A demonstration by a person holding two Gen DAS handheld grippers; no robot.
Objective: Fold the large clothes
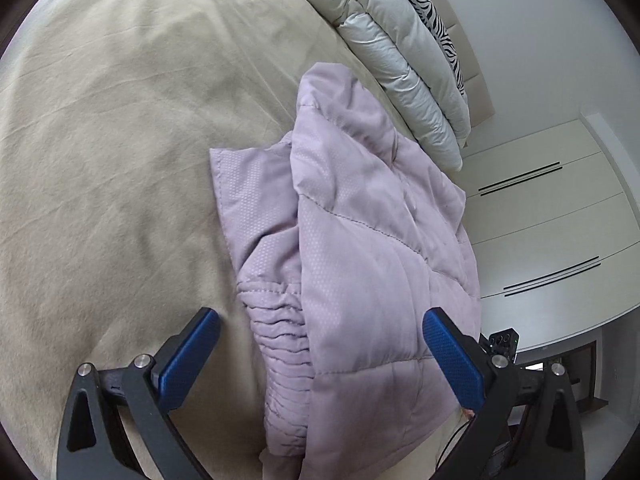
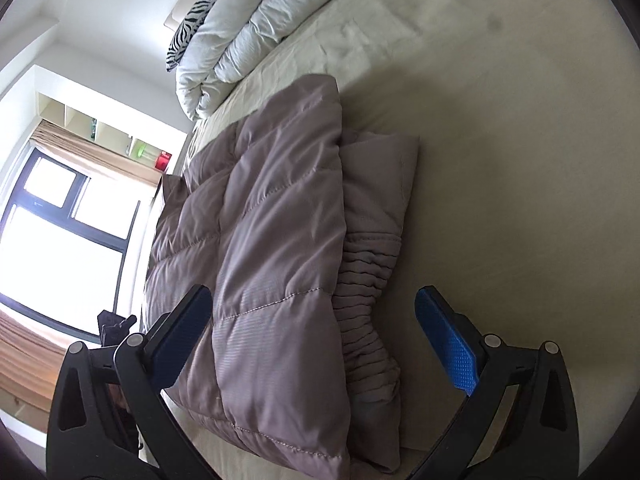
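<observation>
A mauve quilted puffer jacket (image 1: 360, 248) lies folded in layers on the beige bed sheet (image 1: 112, 152), near the bed's edge. Its ribbed elastic cuff (image 1: 280, 344) shows under the top layer. My left gripper (image 1: 320, 348) is open and empty, its blue pads spread wide just above the jacket's near end. In the right wrist view the same jacket (image 2: 272, 248) lies folded with the ribbed cuff (image 2: 364, 300) at its right. My right gripper (image 2: 312, 328) is open and empty, its pads wide apart over the jacket's near end.
A folded white duvet (image 1: 400, 52) and a zebra-print pillow (image 1: 436, 16) lie at the head of the bed. White wardrobe doors (image 1: 552, 224) stand beyond the bed's edge. A window (image 2: 60, 224) and shelves (image 2: 100, 128) are on the other side.
</observation>
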